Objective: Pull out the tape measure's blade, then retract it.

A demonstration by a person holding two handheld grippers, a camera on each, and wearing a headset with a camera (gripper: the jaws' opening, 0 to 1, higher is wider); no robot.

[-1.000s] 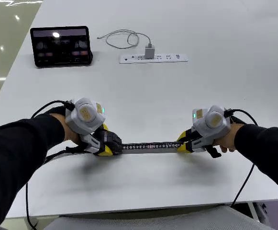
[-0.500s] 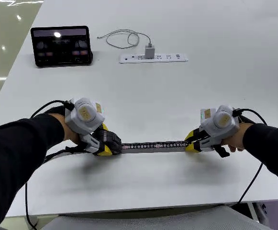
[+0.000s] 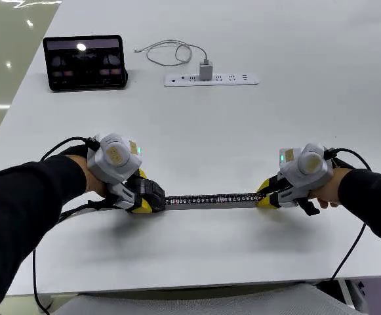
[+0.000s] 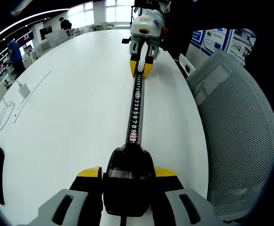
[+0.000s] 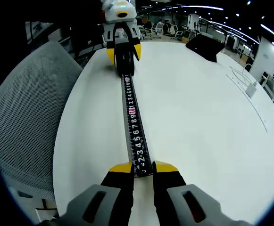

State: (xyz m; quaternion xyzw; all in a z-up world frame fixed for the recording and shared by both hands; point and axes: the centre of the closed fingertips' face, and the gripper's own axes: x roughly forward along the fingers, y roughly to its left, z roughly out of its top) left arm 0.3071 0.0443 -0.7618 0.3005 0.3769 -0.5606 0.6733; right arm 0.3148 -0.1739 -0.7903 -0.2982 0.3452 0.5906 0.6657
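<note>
A black tape measure case (image 3: 152, 195) (image 4: 128, 176) rests on the white table (image 3: 229, 125), and my left gripper (image 3: 142, 197) (image 4: 127, 173) is shut on it. Its black blade (image 3: 210, 198) (image 4: 136, 106) (image 5: 133, 123), printed with white numbers, stretches flat over the tabletop to my right gripper (image 3: 265, 192) (image 5: 142, 167), which is shut on the blade's end. In the left gripper view the right gripper (image 4: 141, 68) sits at the blade's far end. In the right gripper view the left gripper (image 5: 123, 52) holds the case (image 5: 124, 60) at the far end.
A dark tablet (image 3: 84, 62) stands at the back left. A white power strip (image 3: 210, 79) with a charger and a coiled cable (image 3: 167, 54) lies at the back centre. A mesh chair (image 4: 236, 141) (image 5: 28, 117) sits at the table's near edge.
My right gripper has moved to the right with the blade's end, so more blade shows between the grippers. The left gripper and case have stayed in place.
</note>
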